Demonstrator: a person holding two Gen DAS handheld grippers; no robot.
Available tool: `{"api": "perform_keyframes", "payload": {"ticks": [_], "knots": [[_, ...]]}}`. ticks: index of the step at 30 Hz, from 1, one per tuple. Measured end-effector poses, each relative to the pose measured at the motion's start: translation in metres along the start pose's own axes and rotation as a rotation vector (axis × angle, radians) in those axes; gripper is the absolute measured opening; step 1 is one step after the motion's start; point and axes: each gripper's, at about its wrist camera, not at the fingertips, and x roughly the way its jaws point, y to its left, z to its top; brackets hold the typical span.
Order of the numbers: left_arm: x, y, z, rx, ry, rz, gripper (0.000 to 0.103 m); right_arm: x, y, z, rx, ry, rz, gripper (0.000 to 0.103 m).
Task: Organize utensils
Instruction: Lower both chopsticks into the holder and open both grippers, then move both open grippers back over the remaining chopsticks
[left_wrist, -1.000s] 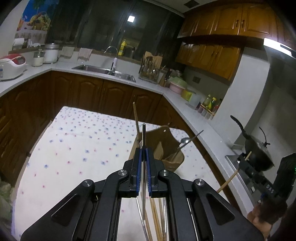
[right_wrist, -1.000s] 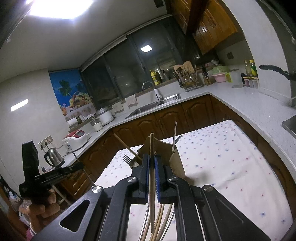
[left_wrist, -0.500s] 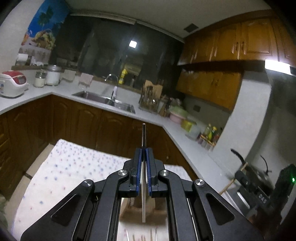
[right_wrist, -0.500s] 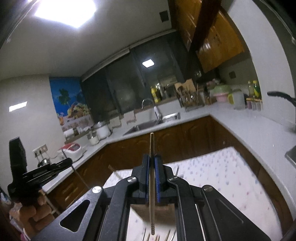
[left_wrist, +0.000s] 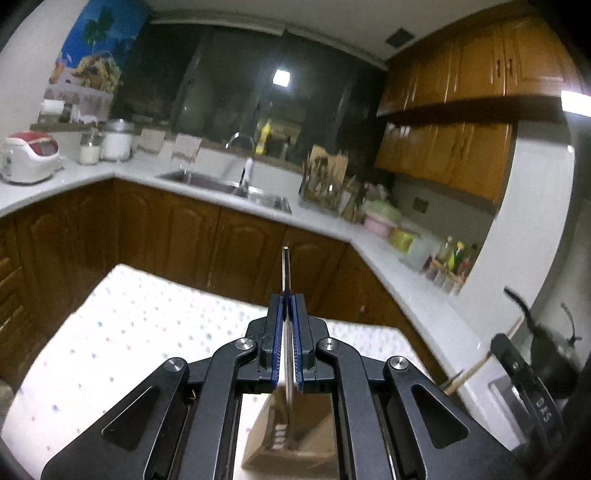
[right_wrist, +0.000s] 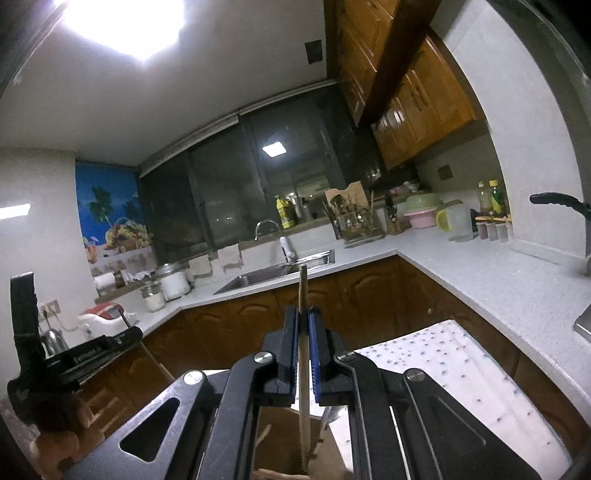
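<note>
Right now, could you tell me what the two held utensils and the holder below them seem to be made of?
The utensil in the left gripper looks like polished metal: thin, grey, shiny. The stick in the right gripper looks like bare wood or bamboo: matte, tan, round. The holder looks wooden, brown and flat-sided, though blur leaves it open.

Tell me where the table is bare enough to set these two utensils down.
The dotted tablecloth is bare left of the left gripper, out to the cabinet side. In the right wrist view, cloth right of the right gripper is bare too. Crowded: directly under both grippers, where the brown holder stands.
</note>
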Motion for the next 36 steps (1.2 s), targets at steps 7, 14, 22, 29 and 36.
{"api": "perform_keyframes", "payload": {"ticks": [7, 14, 22, 29, 36], "knots": [[0.019, 0.013, -0.03, -0.013, 0.099, 0.001, 0.006, 0.018, -0.012, -0.037, 0.033, 0.126, 0.013, 0.006], [0.024, 0.008, -0.04, 0.005, 0.134, -0.005, 0.006, 0.02, -0.023, -0.044, 0.062, 0.173, 0.017, 0.006], [0.022, 0.008, -0.036, -0.012, 0.158, -0.018, 0.006, 0.021, -0.023, -0.042, 0.076, 0.197, 0.018, 0.012], [-0.012, 0.016, -0.027, -0.055, 0.117, -0.043, 0.065, 0.001, -0.032, -0.032, 0.129, 0.155, 0.03, 0.06], [-0.066, 0.034, -0.045, -0.085, 0.081, 0.007, 0.091, -0.044, -0.047, -0.037, 0.204, 0.113, 0.027, 0.096]]}}
